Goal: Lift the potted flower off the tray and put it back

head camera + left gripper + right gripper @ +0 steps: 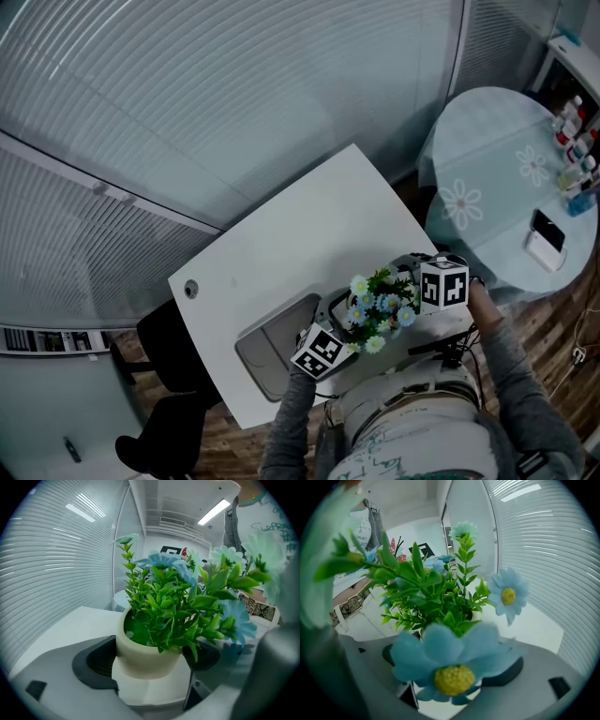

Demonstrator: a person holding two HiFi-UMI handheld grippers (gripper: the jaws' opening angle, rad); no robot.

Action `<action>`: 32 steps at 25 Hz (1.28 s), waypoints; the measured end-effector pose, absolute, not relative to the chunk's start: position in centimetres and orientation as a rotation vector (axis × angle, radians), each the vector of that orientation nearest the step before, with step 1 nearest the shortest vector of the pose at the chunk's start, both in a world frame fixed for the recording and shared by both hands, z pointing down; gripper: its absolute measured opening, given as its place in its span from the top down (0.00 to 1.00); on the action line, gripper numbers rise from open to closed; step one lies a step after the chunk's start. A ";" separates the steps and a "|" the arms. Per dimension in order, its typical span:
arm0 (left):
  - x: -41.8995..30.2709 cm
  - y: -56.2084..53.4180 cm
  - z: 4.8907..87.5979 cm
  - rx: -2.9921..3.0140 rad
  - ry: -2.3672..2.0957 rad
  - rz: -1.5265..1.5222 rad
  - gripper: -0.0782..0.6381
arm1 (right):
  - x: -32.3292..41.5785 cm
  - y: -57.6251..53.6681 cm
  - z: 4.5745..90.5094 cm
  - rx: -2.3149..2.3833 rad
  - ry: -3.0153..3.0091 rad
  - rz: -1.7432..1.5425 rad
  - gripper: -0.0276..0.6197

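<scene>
White tabletop (281,244) fills the middle of your head view, running from near left to far right. On its near part lies the grey tray (270,349), its long side following the table's edge, and its bed looks bare.

Just right of the tray, the potted flower (380,307) stands upright between your two grippers, clear of the tray's rim. No view tells whether the pot hangs in the air or rests on the tabletop.

Your left gripper (151,658) has the cream pot squarely between its jaws. The dark pads (96,663) sit against the pot's sides, so I judge it clamped on the pot.

Your right gripper (449,663) comes in from the far right. Its jaws stand apart on either side of the plant, but a blue bloom hides the pot wall, so I cannot tell whether they press on it.

To put the pot back, you need to carry it left and a little nearer. The left gripper is the one closer to the tray, so it would lead.

Each cube carries only black-and-white square markers. The print on your shirt is too blurred to read.
</scene>
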State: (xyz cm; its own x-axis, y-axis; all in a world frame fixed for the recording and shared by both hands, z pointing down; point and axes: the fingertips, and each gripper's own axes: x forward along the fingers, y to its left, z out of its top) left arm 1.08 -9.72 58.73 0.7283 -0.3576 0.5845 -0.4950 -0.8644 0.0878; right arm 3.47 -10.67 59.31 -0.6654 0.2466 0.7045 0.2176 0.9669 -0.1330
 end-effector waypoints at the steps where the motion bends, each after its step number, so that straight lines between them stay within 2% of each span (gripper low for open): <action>1: 1.3 -9.8 58.9 2.695 -0.671 0.839 0.27 | 3.6 -10.7 59.5 -0.321 -2.317 0.048 0.38; 32: 2.0 -10.0 63.1 2.656 -0.603 0.906 0.27 | 4.6 -10.9 64.0 -0.314 -2.240 0.081 0.38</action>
State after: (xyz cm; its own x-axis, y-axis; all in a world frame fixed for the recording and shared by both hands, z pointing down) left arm 2.02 -9.95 63.14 0.7179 -0.2970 0.6296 -0.4660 -0.8769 0.1176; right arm 4.56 -10.89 64.01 -0.6067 0.2522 0.7539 0.1973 0.9664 -0.1645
